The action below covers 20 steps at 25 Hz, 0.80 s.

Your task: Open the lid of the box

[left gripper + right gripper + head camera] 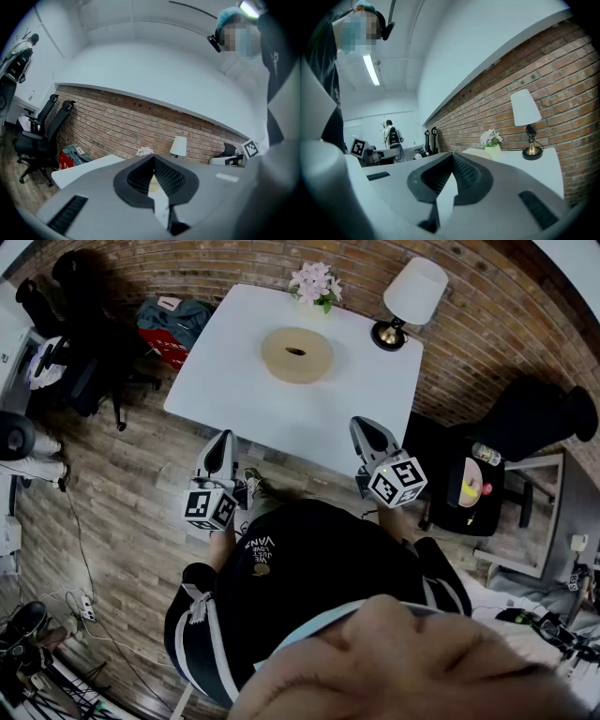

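A round, flat tan box with its lid on sits in the middle of the white table. Both grippers hover at the table's near edge, well short of the box. My left gripper is at the front left edge with its jaws shut and empty. At the front right edge, my right gripper is also shut on nothing. In the left gripper view the closed jaws point over the table toward the brick wall. The right gripper view shows shut jaws, with a cream sliver of the box beyond them.
A pot of pink flowers and a white-shaded lamp stand at the table's far edge by the brick wall. Office chairs and a red bag are at the left. A dark chair is at the right.
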Tool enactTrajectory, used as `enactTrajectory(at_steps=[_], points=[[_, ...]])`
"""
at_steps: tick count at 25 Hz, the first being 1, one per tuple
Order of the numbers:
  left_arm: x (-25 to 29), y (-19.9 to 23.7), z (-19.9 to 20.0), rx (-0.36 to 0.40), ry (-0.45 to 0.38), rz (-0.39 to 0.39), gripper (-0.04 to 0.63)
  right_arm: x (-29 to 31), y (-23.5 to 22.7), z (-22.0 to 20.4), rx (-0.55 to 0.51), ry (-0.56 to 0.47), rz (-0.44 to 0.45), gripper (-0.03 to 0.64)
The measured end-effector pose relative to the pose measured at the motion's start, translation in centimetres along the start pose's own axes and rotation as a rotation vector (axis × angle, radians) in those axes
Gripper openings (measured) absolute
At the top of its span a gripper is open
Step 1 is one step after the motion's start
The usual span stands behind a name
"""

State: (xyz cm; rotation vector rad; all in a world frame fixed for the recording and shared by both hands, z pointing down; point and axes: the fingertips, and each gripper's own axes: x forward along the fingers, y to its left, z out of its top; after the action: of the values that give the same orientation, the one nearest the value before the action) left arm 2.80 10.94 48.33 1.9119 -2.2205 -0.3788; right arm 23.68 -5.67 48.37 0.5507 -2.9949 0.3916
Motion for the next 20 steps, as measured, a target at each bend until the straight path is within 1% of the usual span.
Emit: enactTrajectory(at_steps=[5,11,14,20], points=[[1.0,0.0,-0.5,-0.004,0.010,0.002,0.010,0.6,-0.8,0.0,-0.001,-0.001,0.005,0.003],[1.9,1.2,-0.8,-0.014,0.024,-0.017,0.011,1.8,-0.9,0.1,0.034,-0.043,0.001,0.003],[3.0,2.5,-0.9,-0.020,0.044,-0.042,0.010,2.8,-0.9,0.1,0.053,-0.055,-0.023,0.003],[5.6,5.9,-0.3,-0.004,0.090,-0.111,0.011,5.6,-0.4,0.1,0.086,-0.067,-0.082,0.004]])
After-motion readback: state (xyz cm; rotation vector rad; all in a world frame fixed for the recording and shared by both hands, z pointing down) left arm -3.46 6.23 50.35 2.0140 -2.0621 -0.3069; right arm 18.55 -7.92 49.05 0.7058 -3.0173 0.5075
